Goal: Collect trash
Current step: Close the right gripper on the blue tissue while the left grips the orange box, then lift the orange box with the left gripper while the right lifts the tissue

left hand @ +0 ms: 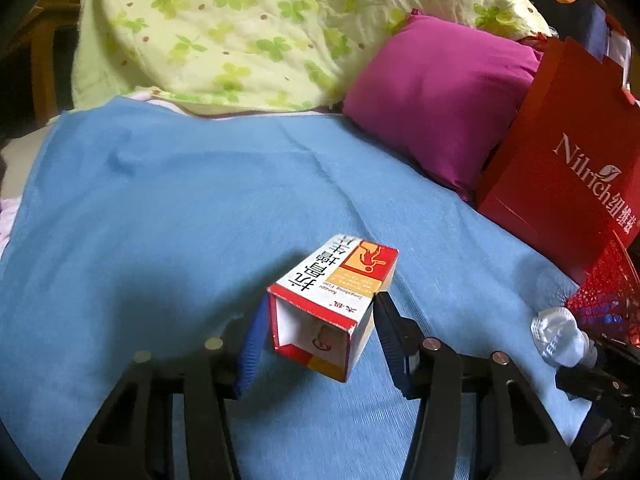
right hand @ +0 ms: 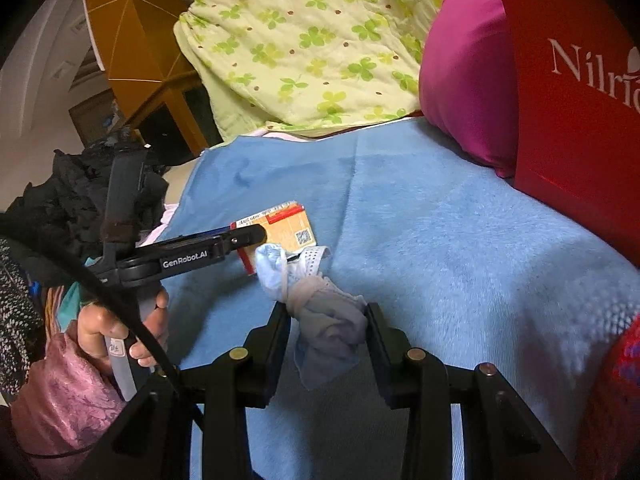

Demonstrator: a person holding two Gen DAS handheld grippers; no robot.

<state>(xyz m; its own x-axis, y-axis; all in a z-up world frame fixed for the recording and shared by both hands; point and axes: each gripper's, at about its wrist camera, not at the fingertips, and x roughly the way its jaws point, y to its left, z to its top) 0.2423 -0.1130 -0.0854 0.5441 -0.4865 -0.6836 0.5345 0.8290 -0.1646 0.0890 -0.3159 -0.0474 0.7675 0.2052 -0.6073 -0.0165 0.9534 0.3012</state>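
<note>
My left gripper (left hand: 320,320) is shut on an empty red and white medicine box (left hand: 336,300), open end towards the camera, held just above the blue blanket (left hand: 180,220). The same box (right hand: 286,226) shows in the right wrist view, held by the left gripper's fingers (right hand: 248,236). My right gripper (right hand: 326,316) is shut on a crumpled pale blue face mask (right hand: 316,304), bunched between its fingers. The mask (left hand: 558,334) also shows at the right of the left wrist view.
A red paper bag (left hand: 568,168) stands at the right, next to a magenta pillow (left hand: 436,100). A green clover-print quilt (left hand: 248,28) lies behind. A red mesh item (left hand: 608,292) sits by the bag. Dark clothing (right hand: 76,200) is piled at the left.
</note>
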